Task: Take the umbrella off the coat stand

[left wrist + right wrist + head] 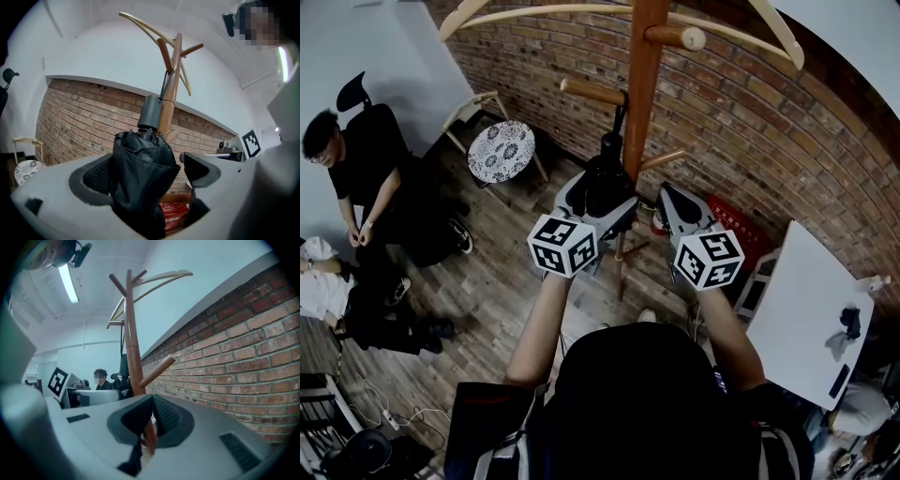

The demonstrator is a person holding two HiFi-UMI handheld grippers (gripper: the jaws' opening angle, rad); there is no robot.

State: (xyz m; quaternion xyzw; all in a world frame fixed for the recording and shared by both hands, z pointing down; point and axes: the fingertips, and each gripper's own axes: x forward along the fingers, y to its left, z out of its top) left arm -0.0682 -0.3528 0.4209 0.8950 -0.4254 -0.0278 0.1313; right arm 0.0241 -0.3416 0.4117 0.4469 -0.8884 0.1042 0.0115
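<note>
A folded black umbrella (605,178) hangs by its strap from a peg of the wooden coat stand (642,84). In the left gripper view the umbrella (140,173) fills most of the gap between the jaws, its grey handle (151,112) uppermost against the stand (169,98). My left gripper (147,164) is open around it. The left pad (96,178) lies against the fabric, and the right finger (201,168) stands a little clear. My right gripper (152,401) is shut and empty, just right of the pole (131,343) and pointing at it.
A brick wall (750,122) runs behind the stand. A round patterned stool (501,150) and a seated person in black (366,178) are at the left. A white table (806,309) stands at the right, with a red box (736,230) by the wall.
</note>
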